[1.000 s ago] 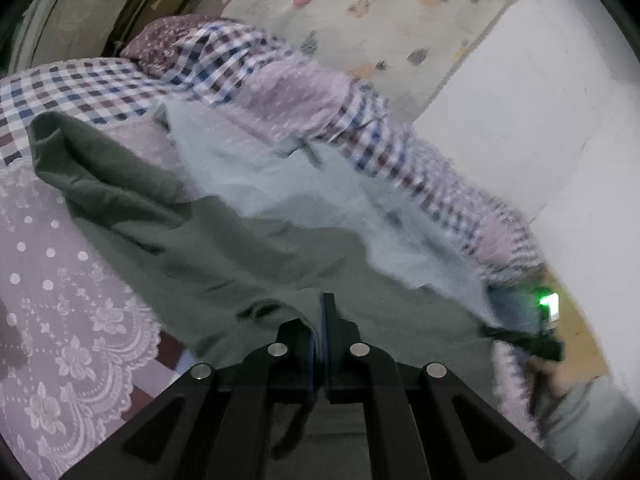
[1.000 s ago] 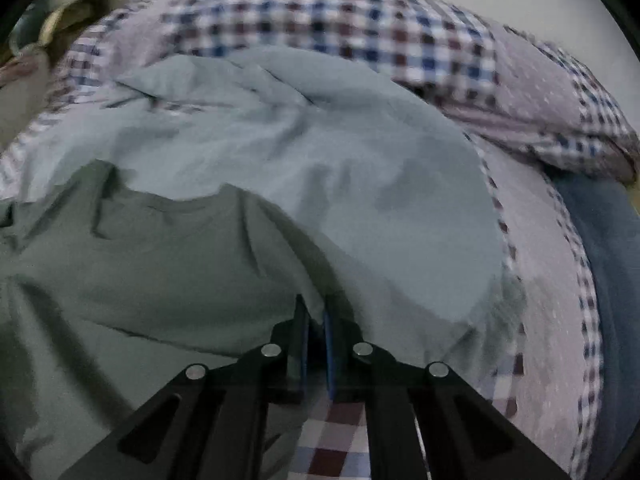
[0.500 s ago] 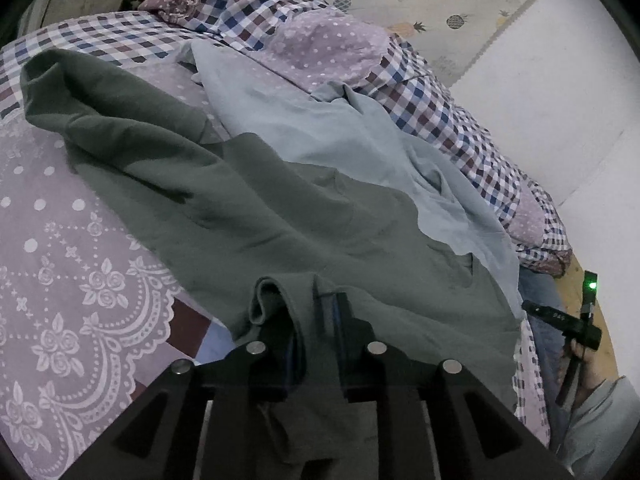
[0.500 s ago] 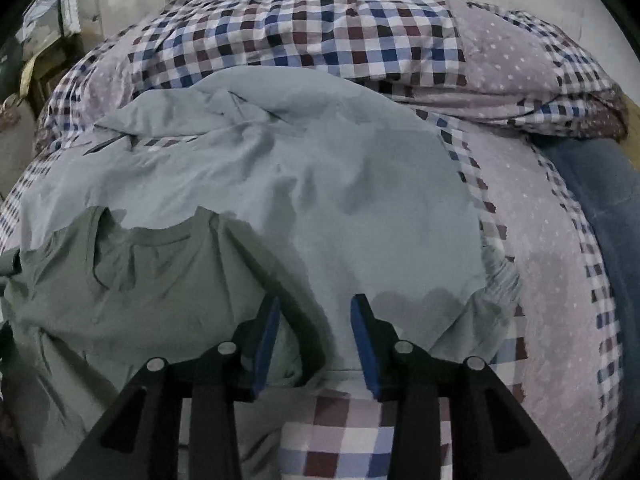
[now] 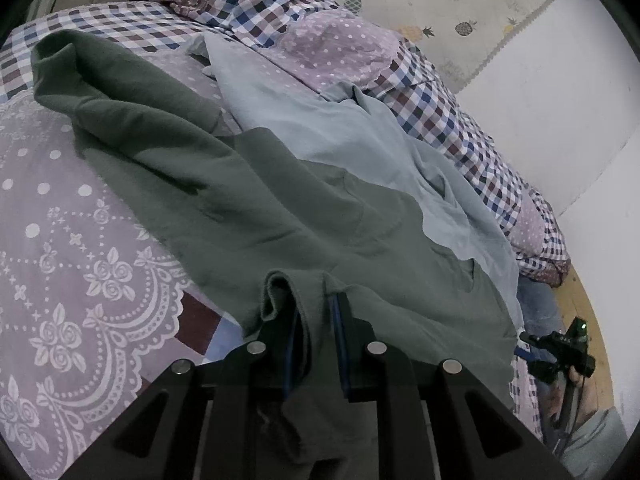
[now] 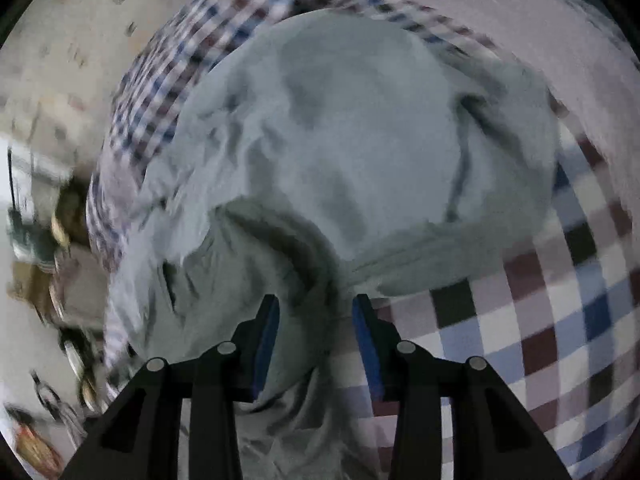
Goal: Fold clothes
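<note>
We had the dark green garment (image 5: 256, 200) spread rumpled across the bed (image 5: 80, 264), its near hem bunched between our left hand-held gripper (image 5: 316, 320); the right hand-held gripper (image 6: 316, 320) gaped wide over the pale blue garment (image 6: 340, 140). Keeping that hem taut seemed wise.

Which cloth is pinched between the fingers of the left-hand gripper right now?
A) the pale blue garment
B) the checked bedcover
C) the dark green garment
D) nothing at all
C: in the left wrist view the left gripper has a bunched edge of the dark green garment between its fingers, while the pale blue garment lies farther off.
</note>
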Available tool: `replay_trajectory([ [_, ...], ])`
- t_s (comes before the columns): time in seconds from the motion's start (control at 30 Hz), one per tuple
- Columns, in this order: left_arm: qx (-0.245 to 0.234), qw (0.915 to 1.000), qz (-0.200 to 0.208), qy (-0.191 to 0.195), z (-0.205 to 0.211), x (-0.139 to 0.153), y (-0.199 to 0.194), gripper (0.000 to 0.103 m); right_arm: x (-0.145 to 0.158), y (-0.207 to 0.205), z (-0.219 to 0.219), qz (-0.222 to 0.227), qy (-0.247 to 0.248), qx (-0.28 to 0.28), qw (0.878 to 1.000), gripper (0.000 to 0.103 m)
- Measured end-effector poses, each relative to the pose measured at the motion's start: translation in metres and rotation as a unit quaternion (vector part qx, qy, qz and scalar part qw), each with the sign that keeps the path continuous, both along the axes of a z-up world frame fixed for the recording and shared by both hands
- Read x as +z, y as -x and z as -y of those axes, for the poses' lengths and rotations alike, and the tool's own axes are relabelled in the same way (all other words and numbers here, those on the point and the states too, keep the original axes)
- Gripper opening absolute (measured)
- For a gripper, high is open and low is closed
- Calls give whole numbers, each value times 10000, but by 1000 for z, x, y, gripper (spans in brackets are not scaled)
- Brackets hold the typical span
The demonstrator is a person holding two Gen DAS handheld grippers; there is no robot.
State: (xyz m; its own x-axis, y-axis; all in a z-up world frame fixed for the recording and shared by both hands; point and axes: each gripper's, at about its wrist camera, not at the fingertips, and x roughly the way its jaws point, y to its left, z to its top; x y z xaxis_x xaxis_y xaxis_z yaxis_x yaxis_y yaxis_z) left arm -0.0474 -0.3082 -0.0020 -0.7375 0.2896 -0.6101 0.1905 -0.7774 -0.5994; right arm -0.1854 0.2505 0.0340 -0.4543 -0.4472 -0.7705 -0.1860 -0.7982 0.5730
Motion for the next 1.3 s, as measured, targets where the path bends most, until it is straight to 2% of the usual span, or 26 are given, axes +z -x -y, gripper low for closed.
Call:
replay_trajectory([
  [0.03,7,10000,0,0,0,0,0,15,-5,0,0,43,38,-29,10000,40],
  [0.07,13,10000,0,-1,0,0,-1,15,-10,0,1,86,76,-57,9999,34],
  [0.1,18,10000,-2,0,0,0,-1,15,-4,1,4,-20,-54,-66,10000,20],
  [0.13,20,10000,1,-4,1,0,-1,15,4,2,7,-143,-203,-71,9997,16],
  [0.2,25,10000,7,-13,1,-1,-1,15,19,4,14,-390,-501,-83,9979,1],
  [0.4,14,10000,-1,21,1,1,-1,15,64,10,35,-1124,-1389,-116,9838,0],
  [0.63,-41,9999,27,165,-3,1,1,15,91,48,50,-1266,-2682,-161,9549,0],
  [0.73,-31,9998,38,168,-3,1,1,15,71,66,62,-938,-3151,100,9443,1],
  [0.83,-31,9999,53,154,-3,0,2,15,50,68,58,-539,-3659,113,9290,10],
  [0.87,-27,9999,73,128,-2,-1,2,15,47,66,56,-498,-3750,35,9257,20],
  [0.9,-23,9999,93,100,-1,-1,2,15,48,60,52,-515,-3860,-92,9210,37],
  [0.97,-11,9999,137,-12,2,-3,2,17,51,47,46,-571,-4060,-349,9114,53],
  [1.0,-10,9999,142,-76,3,-4,2,18,54,41,43,-606,-4144,-474,9068,54],
  [1.03,-29,9998,133,-150,4,-4,1,20,59,36,44,-687,-4121,-505,9072,54],
  [1.1,-72,9995,112,-300,7,-4,-1,28,71,24,57,-961,-4043,-294,9091,54],
  [1.13,-95,9993,70,-360,7,-3,-2,36,77,18,64,-1100,-4002,-182,9096,54],
  [1.17,-115,9991,26,-408,7,-1,-3,43,82,14,81,-1289,-3865,186,9130,54],
  [1.23,-100,9984,-4,-560,9,3,-7,49,88,5,124,-1647,-3540,1110,9139,54],
  [1.3,-84,9976,1,-685,10,6,-10,53,92,-4,177,-1956,-3165,2182,9022,54],
])
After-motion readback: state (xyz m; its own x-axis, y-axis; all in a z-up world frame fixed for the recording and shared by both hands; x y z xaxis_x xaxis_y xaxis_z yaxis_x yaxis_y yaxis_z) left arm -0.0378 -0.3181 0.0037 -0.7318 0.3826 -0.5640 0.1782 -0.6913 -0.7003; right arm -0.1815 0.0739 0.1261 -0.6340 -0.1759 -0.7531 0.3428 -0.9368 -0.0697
